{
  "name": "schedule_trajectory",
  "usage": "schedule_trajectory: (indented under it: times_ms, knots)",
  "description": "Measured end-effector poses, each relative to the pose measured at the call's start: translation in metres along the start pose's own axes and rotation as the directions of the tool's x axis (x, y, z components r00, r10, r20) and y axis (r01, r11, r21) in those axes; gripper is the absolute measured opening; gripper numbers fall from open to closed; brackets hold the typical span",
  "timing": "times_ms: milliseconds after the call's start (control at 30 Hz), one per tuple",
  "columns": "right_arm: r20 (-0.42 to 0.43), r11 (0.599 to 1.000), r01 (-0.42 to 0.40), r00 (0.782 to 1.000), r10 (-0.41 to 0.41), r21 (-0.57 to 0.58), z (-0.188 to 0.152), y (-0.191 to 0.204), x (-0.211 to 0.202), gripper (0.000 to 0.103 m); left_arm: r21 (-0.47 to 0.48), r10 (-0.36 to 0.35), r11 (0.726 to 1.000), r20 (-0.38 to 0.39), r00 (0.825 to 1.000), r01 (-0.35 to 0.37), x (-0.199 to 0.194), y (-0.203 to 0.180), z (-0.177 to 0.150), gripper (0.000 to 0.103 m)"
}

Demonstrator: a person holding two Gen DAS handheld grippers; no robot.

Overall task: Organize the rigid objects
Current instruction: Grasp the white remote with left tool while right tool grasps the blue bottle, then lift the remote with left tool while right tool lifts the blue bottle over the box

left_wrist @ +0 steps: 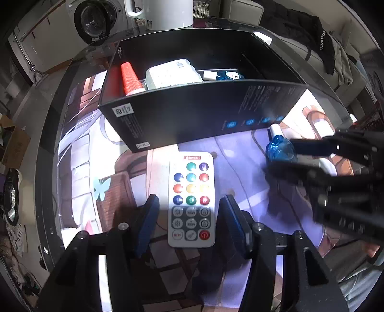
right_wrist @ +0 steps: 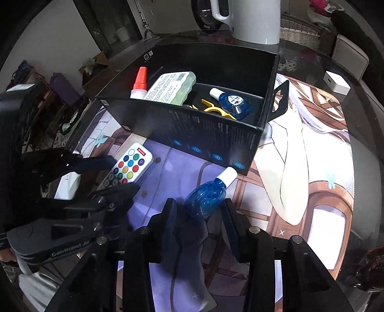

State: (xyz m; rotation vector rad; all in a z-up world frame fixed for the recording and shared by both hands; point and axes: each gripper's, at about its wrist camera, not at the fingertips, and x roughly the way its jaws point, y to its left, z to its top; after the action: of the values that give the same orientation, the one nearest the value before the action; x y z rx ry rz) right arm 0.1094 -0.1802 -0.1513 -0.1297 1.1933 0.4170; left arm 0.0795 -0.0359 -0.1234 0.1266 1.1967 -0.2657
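Observation:
A white remote [left_wrist: 191, 199] with coloured buttons lies on the printed mat in front of a black box [left_wrist: 192, 117]. My left gripper [left_wrist: 189, 204] is open, one finger on each side of the remote, which also shows in the right wrist view [right_wrist: 127, 169]. A blue bottle with a white cap [right_wrist: 208, 196] lies on the mat by the box's near corner. My right gripper [right_wrist: 200, 213] is open around its lower end. The box [right_wrist: 216, 139] holds a red-capped glue bottle [right_wrist: 139, 82], a white case [right_wrist: 171, 87], a second blue bottle [right_wrist: 234, 102] and a yellow piece [right_wrist: 216, 109].
A white kettle [right_wrist: 252, 19] stands on the table behind the box. A small white cube [right_wrist: 336, 82] sits at the far right of the table. A wicker basket [right_wrist: 300, 30] and dark clothing [left_wrist: 309, 38] lie beyond the table edge.

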Motion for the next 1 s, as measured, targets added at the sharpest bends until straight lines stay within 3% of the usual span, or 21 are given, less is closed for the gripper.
schedule_trajectory:
  times_ms: [167, 267, 333, 500, 567, 633, 733, 767, 833, 1000]
  knots:
    - [0.012, 0.998, 0.0, 1.0, -0.001, 0.065, 0.008, -0.011, 0.003, 0.042, -0.004, -0.003, 1.0, -0.002, 1.0, 0.003, 0.0, 0.001, -0.001, 0.055]
    - [0.001, 0.999, 0.009, 1.0, -0.009, 0.046, 0.008, -0.007, 0.003, 0.039, -0.009, -0.003, 1.0, -0.008, 1.0, 0.003, 0.0, 0.003, 0.0, 0.055]
    - [-0.008, 1.0, 0.005, 1.0, -0.005, 0.015, 0.005, -0.002, 0.003, 0.032, -0.009, -0.002, 1.0, -0.009, 1.0, 0.002, 0.0, 0.001, -0.001, 0.055]
    - [-0.012, 1.0, 0.0, 1.0, -0.001, -0.031, -0.001, 0.008, 0.003, 0.032, -0.009, 0.005, 1.0, -0.012, 1.0, -0.005, 0.001, 0.0, 0.002, 0.054]
    - [-0.018, 0.999, 0.006, 1.0, -0.007, -0.04, -0.002, 0.008, 0.004, 0.032, -0.012, 0.007, 1.0, -0.012, 1.0, -0.007, 0.001, -0.001, 0.002, 0.05]
    - [-0.022, 0.999, 0.007, 1.0, -0.008, -0.05, -0.005, 0.01, 0.005, 0.037, -0.011, 0.009, 1.0, -0.009, 1.0, -0.01, 0.0, -0.002, 0.002, 0.037]
    - [-0.018, 0.998, 0.004, 1.0, -0.005, -0.056, -0.011, 0.013, 0.004, 0.043, -0.015, 0.009, 1.0, -0.011, 1.0, -0.009, 0.0, -0.002, 0.002, 0.038]
    - [-0.016, 0.998, 0.014, 1.0, -0.015, -0.062, -0.012, 0.014, 0.005, 0.042, -0.015, 0.009, 1.0, -0.011, 1.0, -0.01, 0.0, -0.002, 0.002, 0.038]
    - [-0.014, 0.998, 0.022, 1.0, -0.023, -0.064, -0.012, 0.015, 0.005, 0.03, -0.015, 0.007, 1.0, -0.011, 1.0, -0.008, 0.0, -0.002, 0.003, 0.038]
    - [-0.015, 0.998, 0.004, 1.0, -0.005, -0.055, -0.014, 0.012, 0.002, 0.03, -0.029, -0.005, 1.0, -0.012, 1.0, 0.004, -0.001, 0.001, 0.003, 0.038]
